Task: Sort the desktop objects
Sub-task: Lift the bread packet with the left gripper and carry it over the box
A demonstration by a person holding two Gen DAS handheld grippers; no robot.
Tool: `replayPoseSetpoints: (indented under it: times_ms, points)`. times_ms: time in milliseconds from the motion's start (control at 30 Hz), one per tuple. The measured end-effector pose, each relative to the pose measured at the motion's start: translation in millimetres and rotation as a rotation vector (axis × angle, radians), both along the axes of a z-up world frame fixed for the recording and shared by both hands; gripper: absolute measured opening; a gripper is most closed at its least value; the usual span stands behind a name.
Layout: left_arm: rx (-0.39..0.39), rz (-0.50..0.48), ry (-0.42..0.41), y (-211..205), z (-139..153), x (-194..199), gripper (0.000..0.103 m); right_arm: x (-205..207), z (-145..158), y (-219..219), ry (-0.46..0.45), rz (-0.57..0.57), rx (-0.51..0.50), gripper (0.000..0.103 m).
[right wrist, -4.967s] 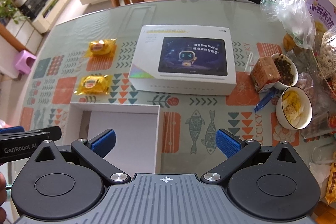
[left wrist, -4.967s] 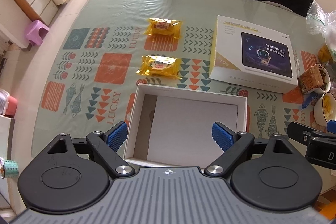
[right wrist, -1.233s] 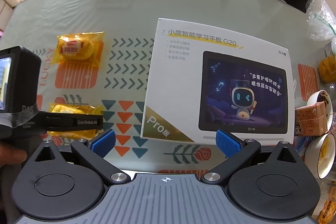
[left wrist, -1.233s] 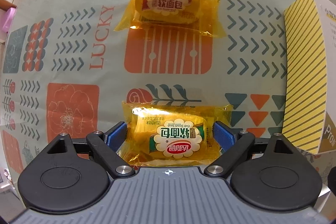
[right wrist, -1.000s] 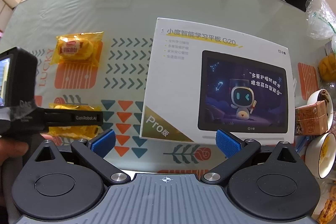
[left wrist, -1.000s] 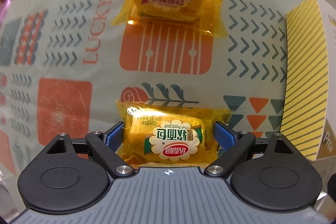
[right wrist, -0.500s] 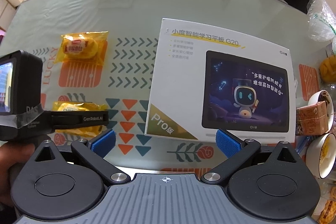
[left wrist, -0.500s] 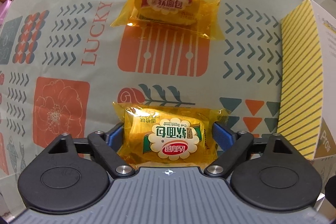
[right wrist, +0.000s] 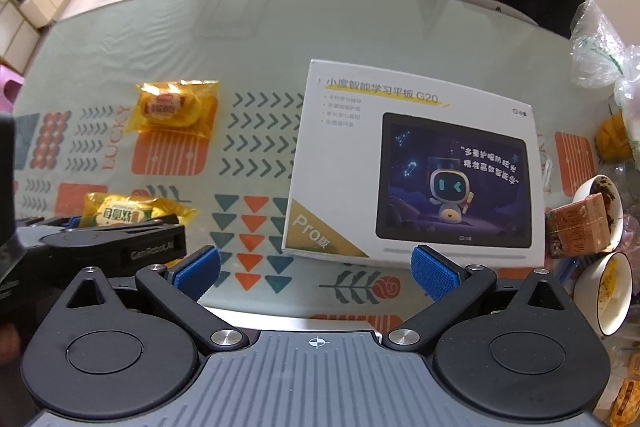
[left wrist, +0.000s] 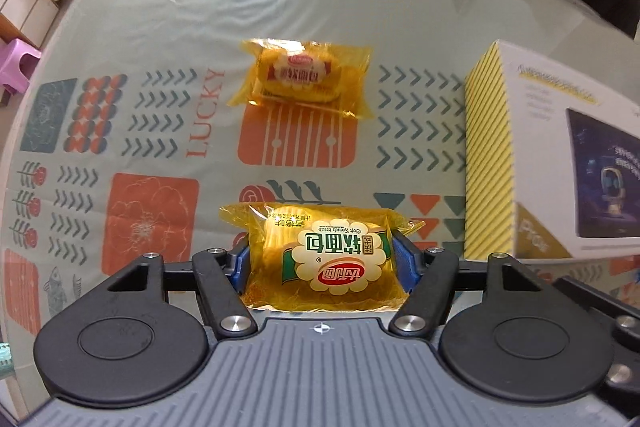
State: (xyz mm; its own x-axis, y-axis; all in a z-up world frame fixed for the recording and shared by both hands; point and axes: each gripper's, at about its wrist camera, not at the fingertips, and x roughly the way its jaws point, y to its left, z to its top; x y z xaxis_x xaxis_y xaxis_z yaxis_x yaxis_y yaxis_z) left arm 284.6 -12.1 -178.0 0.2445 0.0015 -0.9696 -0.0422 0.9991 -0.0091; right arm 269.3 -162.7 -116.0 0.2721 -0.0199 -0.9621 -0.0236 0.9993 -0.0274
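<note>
Bread packet (left wrist: 324,259) now claw-clamped (left wrist: 322,263), lifted.

black tongs (left wrist: 321,259), blue ribbed pads (right wrist: 434,277), silver screws, grey ridged housing

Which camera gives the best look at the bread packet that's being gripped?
The left wrist view: the bread packet sits large and central, squeezed between the left tool's blue pads. The right wrist view shows it small at the left edge, partly hidden behind that tool.

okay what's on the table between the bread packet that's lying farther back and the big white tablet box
Nothing. In the right wrist view, only bare patterned tablecloth with grey arrow rows lies between the far bread packet and the tablet box. The left wrist view agrees.
</note>
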Motion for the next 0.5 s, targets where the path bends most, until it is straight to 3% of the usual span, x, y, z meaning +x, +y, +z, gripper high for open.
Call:
replayPoseSetpoints:
  times_ms: [233,500]
  points:
    - [0.013,0.0,-0.063,-2.4,35.0,-25.9,0.083,-26.5,21.0,-7.7,-0.045,-0.013,0.005,0.103]
    - [0.02,-0.014,-0.087,-15.2,56.2,-59.9,0.083,-61.6,36.0,-25.0,-0.077,-0.044,0.01,0.102]
